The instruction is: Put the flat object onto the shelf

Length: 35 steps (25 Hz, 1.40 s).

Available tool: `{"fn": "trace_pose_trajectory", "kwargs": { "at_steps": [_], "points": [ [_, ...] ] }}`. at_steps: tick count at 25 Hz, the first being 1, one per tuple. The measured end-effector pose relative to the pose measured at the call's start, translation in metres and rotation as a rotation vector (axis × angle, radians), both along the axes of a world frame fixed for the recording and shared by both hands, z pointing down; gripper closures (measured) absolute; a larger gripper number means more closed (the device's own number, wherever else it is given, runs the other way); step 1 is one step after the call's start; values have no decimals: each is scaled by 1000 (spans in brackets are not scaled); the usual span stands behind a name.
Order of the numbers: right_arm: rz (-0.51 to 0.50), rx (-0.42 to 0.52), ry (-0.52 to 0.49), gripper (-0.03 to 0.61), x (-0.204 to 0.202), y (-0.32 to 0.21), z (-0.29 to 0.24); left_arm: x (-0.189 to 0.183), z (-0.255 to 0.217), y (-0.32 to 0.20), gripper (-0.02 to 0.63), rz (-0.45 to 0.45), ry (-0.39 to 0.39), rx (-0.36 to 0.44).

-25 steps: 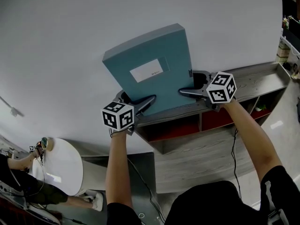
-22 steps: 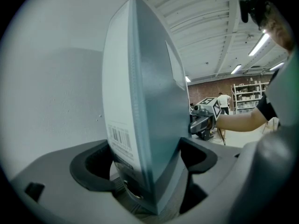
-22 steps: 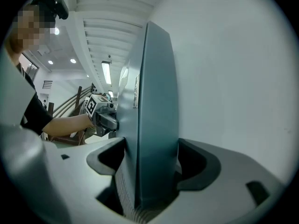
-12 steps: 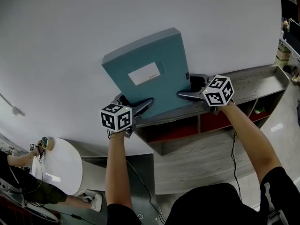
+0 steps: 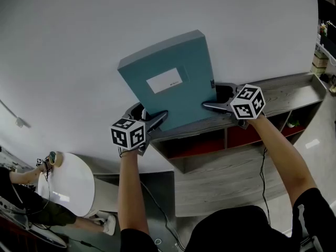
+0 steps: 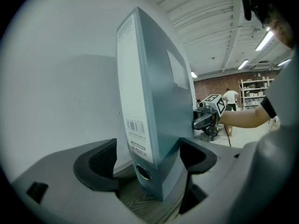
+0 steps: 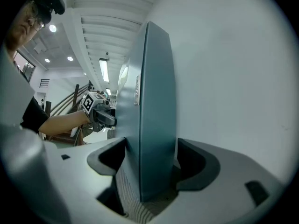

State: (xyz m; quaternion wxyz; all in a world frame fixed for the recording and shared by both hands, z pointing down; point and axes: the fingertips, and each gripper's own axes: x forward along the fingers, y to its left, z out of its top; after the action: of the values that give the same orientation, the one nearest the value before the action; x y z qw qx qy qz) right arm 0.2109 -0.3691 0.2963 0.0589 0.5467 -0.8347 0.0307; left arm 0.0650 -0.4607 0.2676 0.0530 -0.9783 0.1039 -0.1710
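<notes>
A flat teal binder (image 5: 168, 83) with a white label stands upright on the top board of a grey wooden shelf (image 5: 286, 91), close to the white wall. My left gripper (image 5: 150, 114) straddles its lower left corner. In the left gripper view the right pad (image 6: 198, 155) touches the binder (image 6: 156, 125) and a gap shows at the left pad (image 6: 96, 164). My right gripper (image 5: 212, 96) straddles the lower right corner. In the right gripper view the binder (image 7: 149, 115) stands between the pads (image 7: 194, 164) with a narrow gap on the wall side.
The white wall (image 5: 79, 46) rises directly behind the binder. Below the top board are open compartments with red insides (image 5: 194, 143). A round white table (image 5: 68, 185) and a seated person (image 5: 21, 209) are at the lower left, down on the floor.
The binder has shifted slightly right and now stands on the shelf top. My left gripper has eased a little down and to the left.
</notes>
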Motion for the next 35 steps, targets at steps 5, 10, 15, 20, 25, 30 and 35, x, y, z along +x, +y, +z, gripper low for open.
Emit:
{"fn": "trace_pose_trajectory", "kwargs": {
  "at_steps": [5, 10, 15, 20, 25, 30, 35],
  "points": [
    [27, -20, 14, 252, 6, 4, 9, 5, -1, -9, 207, -49, -24, 60],
    [46, -29, 18, 264, 8, 4, 10, 8, -1, -15, 207, -49, -24, 54],
    [62, -44, 18, 273, 8, 6, 12, 9, 1, -15, 207, -29, -7, 32],
    [72, -44, 22, 282, 5, 7, 13, 4, 4, -13, 207, -25, -19, 46],
    [73, -45, -13, 282, 0, 13, 11, -7, 7, -9, 207, -27, -31, 60],
    [100, -47, -34, 282, 0, 22, 7, -30, -8, -6, 207, -48, 59, 15],
    [136, -54, -30, 282, 3, 48, 13, -71, -23, 11, 207, -65, 210, -26]
  ]
}}
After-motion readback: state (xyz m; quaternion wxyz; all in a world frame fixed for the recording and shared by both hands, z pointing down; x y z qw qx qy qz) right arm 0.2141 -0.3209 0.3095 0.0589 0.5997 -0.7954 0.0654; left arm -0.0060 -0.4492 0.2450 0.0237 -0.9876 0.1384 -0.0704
